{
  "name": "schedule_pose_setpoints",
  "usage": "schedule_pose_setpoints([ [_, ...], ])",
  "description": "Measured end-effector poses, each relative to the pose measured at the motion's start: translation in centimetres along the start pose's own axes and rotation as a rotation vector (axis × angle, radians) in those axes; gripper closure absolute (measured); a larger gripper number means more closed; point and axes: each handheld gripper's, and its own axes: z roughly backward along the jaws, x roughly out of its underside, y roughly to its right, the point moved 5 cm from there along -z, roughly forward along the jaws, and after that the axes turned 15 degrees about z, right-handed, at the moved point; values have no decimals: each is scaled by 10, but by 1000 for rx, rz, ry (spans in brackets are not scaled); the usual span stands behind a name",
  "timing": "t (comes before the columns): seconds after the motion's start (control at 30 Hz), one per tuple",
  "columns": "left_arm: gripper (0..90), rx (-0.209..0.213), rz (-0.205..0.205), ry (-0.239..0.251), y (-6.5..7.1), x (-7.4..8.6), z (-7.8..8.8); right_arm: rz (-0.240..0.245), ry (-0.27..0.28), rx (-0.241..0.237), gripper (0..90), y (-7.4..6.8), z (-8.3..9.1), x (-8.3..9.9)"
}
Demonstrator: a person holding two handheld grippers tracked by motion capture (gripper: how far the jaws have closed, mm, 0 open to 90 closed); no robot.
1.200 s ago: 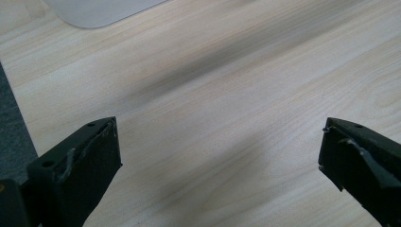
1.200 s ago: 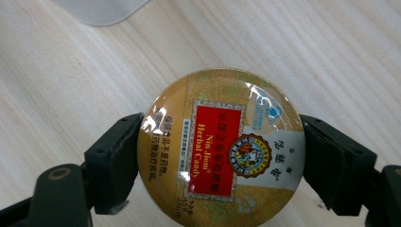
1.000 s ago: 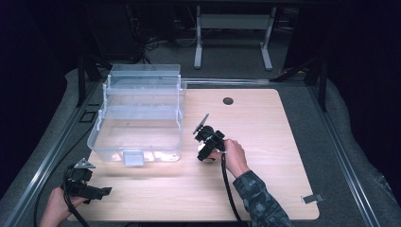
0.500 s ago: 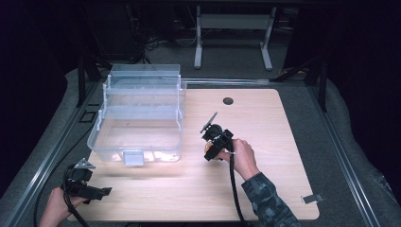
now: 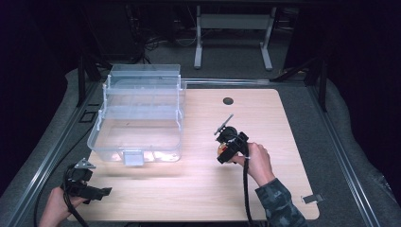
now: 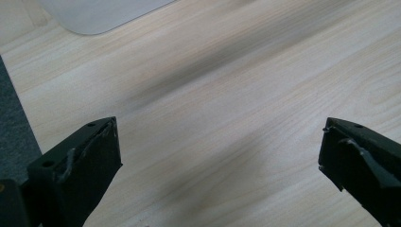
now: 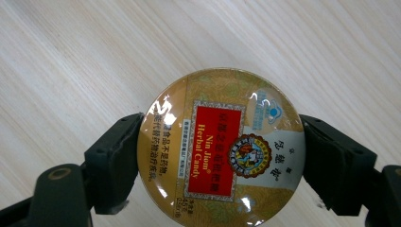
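Observation:
A round golden candy tin [image 7: 220,146] with a red label sits between the two black jaws of my right gripper [image 7: 220,156], which press on its left and right edges. From above, the right gripper [image 5: 227,150] is at the middle right of the wooden table [image 5: 283,137], with a bit of the orange tin [image 5: 221,150] showing under it. My left gripper [image 5: 97,191] hovers at the table's near left corner, its jaws wide apart over bare wood [image 6: 213,118] with nothing between them.
A clear plastic storage box [image 5: 139,116] with tiered trays stands open at the table's far left; its corner [image 6: 99,14] shows in the left gripper view. A dark cable hole [image 5: 228,100] lies near the far edge. Grey carpet [image 5: 350,156] surrounds the table.
My right gripper has moved to the right and nearer the person across the table, carrying the tin. The left gripper has stayed put.

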Motion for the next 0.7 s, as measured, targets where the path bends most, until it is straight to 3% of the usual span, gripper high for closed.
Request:
schedule_pose_setpoints([
  [0.13,1,3,-11,-3,1,-1,0,-21,-11,11,199,2,5,15],
  [0.2,1,3,-11,-5,1,-1,0,-31,25,-20,199,3,4,20],
  [0.3,1,4,-18,-5,2,-1,2,-51,-26,19,199,9,10,34],
  [0.33,1,5,-12,0,2,-1,2,-68,-7,9,199,11,10,39],
  [0.37,1,6,-10,1,2,-1,3,-73,-28,22,199,13,12,43],
  [0.4,1,3,-12,-1,1,-1,3,-84,-1,3,199,14,12,48],
  [0.43,2,3,-13,-2,1,-1,3,-97,-30,28,199,17,15,54],
  [0.7,1,8,-15,-1,3,-2,1,-154,-77,38,199,26,18,88],
])
